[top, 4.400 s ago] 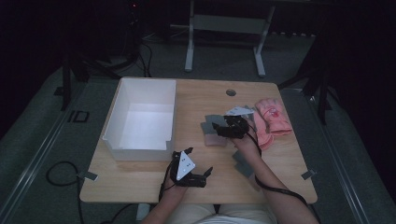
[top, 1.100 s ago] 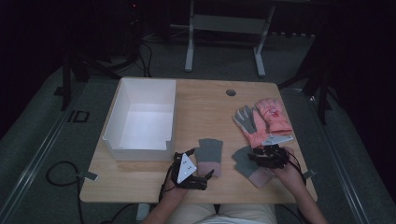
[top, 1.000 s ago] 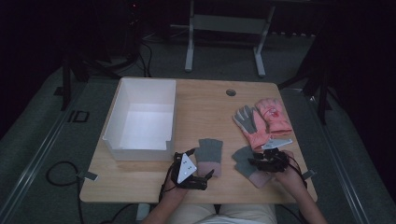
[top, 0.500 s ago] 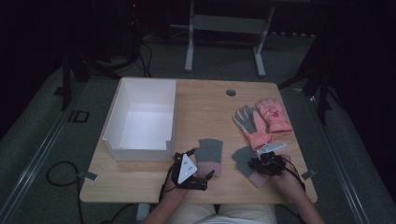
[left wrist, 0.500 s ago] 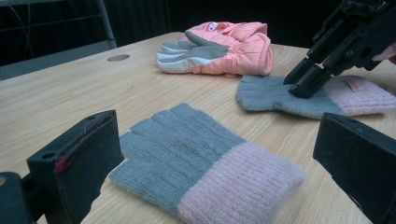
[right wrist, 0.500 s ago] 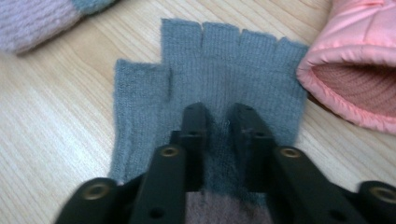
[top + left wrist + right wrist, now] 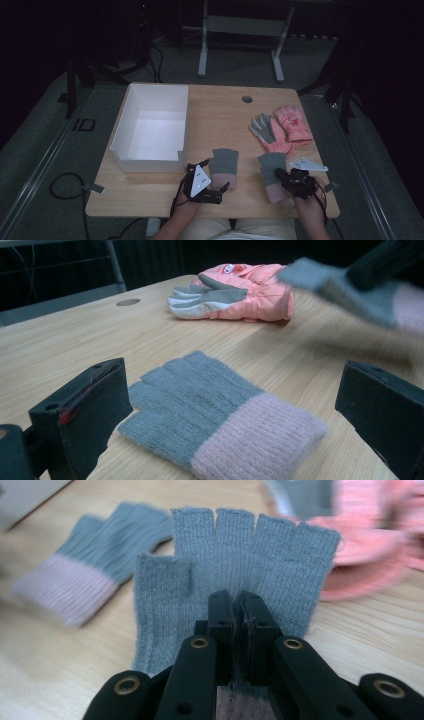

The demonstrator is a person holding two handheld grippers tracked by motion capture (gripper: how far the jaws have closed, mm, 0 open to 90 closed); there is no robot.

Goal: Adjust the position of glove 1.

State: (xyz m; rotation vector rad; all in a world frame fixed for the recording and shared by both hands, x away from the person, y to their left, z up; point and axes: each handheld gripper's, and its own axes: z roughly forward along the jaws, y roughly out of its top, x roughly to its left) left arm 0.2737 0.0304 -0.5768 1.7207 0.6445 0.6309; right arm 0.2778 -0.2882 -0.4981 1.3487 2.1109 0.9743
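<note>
Two grey fingerless gloves with pink cuffs are in play near the front edge of the table [image 7: 220,107]. The right gripper [image 7: 283,176] has its jaws pinched tight on the second glove [image 7: 272,170], gripping it low on the palm near the cuff, and in the right gripper view that glove [image 7: 240,575] fans out straight ahead toward twelve o'clock, fingers spread. The first glove [image 7: 224,166] lies flat on the wood, at about nine o'clock from the held one and a little apart from it. Over at the left gripper [image 7: 210,172], the jaws stand wide apart either side of that first glove [image 7: 215,415], cuff nearest the camera, neither jaw touching it. Up at one o'clock from the held glove sits a pair of pink ski gloves [image 7: 282,129], one grey palm turned up. Off at ten o'clock stands a white box [image 7: 155,127], open at the top.
</note>
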